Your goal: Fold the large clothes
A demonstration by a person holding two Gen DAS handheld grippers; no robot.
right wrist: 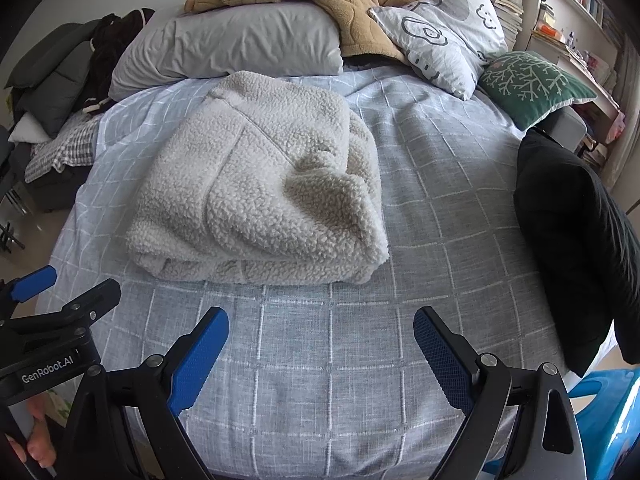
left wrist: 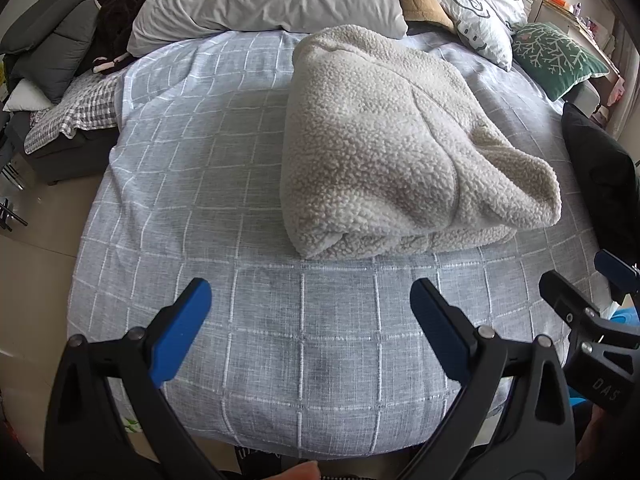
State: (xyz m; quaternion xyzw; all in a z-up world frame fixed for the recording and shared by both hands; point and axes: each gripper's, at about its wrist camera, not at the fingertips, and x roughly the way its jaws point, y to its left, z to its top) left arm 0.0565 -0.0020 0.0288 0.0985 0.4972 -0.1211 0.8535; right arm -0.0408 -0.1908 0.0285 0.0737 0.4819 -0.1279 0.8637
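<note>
Both tools (left wrist: 310,300) (right wrist: 320,328) spread wide, hovering near folded fleece (left wrist: 400,148), apart.

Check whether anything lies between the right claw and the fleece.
Nothing visible does. Only bare checked bedspread separates the open right claw from the folded fleece. The black garment lies off to the right, clear of that path.
</note>
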